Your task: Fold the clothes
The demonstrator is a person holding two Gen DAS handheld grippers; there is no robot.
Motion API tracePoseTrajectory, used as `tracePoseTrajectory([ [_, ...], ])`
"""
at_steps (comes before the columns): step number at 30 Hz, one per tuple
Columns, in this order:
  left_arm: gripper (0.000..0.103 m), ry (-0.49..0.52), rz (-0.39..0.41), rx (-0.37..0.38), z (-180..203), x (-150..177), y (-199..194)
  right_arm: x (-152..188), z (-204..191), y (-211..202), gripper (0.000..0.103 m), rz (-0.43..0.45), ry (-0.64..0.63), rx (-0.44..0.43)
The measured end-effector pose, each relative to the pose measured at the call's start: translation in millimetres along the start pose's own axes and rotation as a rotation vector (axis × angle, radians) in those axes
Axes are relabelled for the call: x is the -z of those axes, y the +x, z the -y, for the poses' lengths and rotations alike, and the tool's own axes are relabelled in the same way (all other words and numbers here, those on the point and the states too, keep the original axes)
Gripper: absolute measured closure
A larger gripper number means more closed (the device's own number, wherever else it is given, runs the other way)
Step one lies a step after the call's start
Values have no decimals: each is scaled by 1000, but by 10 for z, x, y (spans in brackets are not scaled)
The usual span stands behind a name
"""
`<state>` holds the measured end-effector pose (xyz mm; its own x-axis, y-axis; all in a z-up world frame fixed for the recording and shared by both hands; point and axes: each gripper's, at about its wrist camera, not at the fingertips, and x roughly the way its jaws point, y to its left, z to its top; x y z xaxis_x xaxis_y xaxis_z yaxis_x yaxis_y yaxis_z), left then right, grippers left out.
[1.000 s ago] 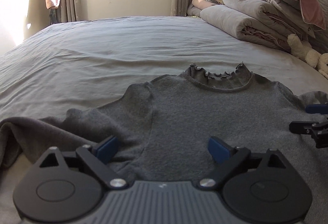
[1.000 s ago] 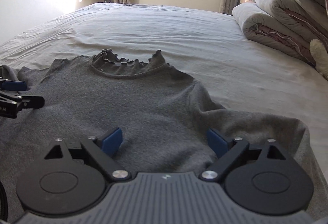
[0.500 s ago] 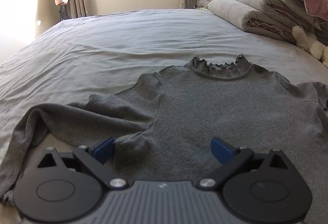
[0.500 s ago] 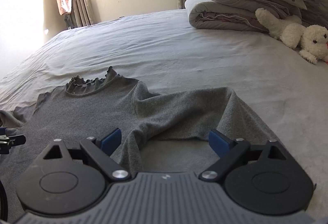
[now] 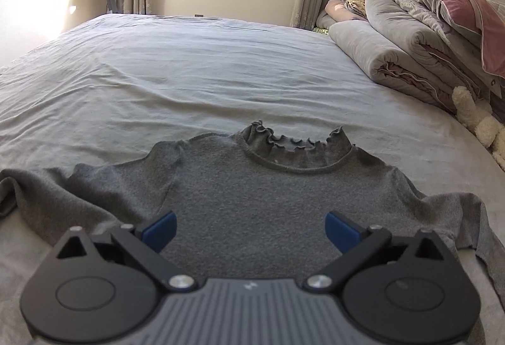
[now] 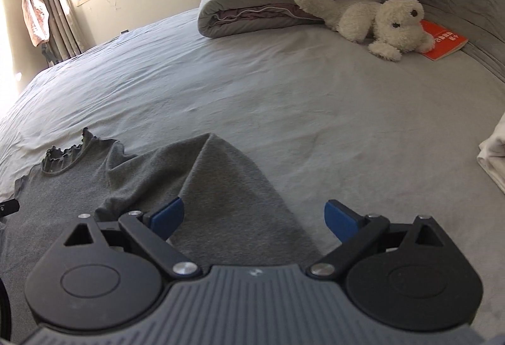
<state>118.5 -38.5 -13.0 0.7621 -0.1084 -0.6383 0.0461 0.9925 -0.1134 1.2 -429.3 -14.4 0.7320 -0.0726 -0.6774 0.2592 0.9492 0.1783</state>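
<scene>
On the grey-sheeted bed a grey knitted long-sleeved top with a ruffled collar lies face up and spread flat, collar pointing toward the window. Over the last second both tools have swung apart. The left gripper has shifted back toward the middle of the garment body; its blue-padded jaws stand wide open over the knit and hold nothing. The right gripper has turned away to the right-hand sleeve, which now fills its view, lying bent across the sheet beside the body. Its jaws are also wide open, with the sleeve cloth between them but not pinched.

Assessment: no fold is made yet. The right tool appears positioned to take the sleeve and lay it across the body as the first fold. Contact between the pads and the cloth cannot be confirmed from either view.

Clear of the work area are a white plush toy, an orange book and stacked folded quilts.
</scene>
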Motion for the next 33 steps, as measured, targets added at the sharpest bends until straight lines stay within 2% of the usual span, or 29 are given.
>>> tracePoseTrajectory([
  [4, 2, -45, 22, -52, 105, -30, 102, 45, 140, 35, 6, -45, -33, -11],
  [7, 2, -63, 33, -37, 219, -7, 138, 118, 147, 140, 14, -84, -86, 26],
  [10, 2, 0, 49, -18, 428, 15, 176, 156, 217, 262, 20, -114, -100, 107],
  [13, 3, 76, 56, 6, 640, 1, 270, 183, 320, 330, 26, -129, -85, 108],
  [16, 8, 133, 44, 57, 822, -58, 401, 183, 352, 316, 52, -132, -85, 85],
  [17, 11, 153, 36, 77, 889, -86, 456, 180, 344, 305, 71, -136, -94, 74],
  [18, 15, 168, 29, 93, 943, -111, 501, 156, 362, 285, 101, -145, -93, 51],
  [19, 16, 178, 19, 110, 988, -143, 548, 126, 349, 275, 103, -151, -86, 36],
  [21, 27, 196, -4, 151, 1081, -218, 655, 83, 349, 220, 103, -135, -92, 50],
  [22, 30, 201, -13, 165, 1114, -252, 699, 56, 337, 185, 103, -115, -115, 85],
  [24, 45, 212, -20, 183, 1179, -321, 780, -12, 322, 117, 103, -64, -171, 188],
  [25, 47, 227, -21, 191, 1207, -359, 819, -36, 345, 93, 103, -46, -179, 222],
  [27, 50, 280, -27, 201, 1282, -429, 918, -95, 450, 57, 103, -8, -163, 264],
  [33, 50, 501, -56, 231, 1415, -560, 1201, -155, 706, 124, 103, 15, -73, 265],
])
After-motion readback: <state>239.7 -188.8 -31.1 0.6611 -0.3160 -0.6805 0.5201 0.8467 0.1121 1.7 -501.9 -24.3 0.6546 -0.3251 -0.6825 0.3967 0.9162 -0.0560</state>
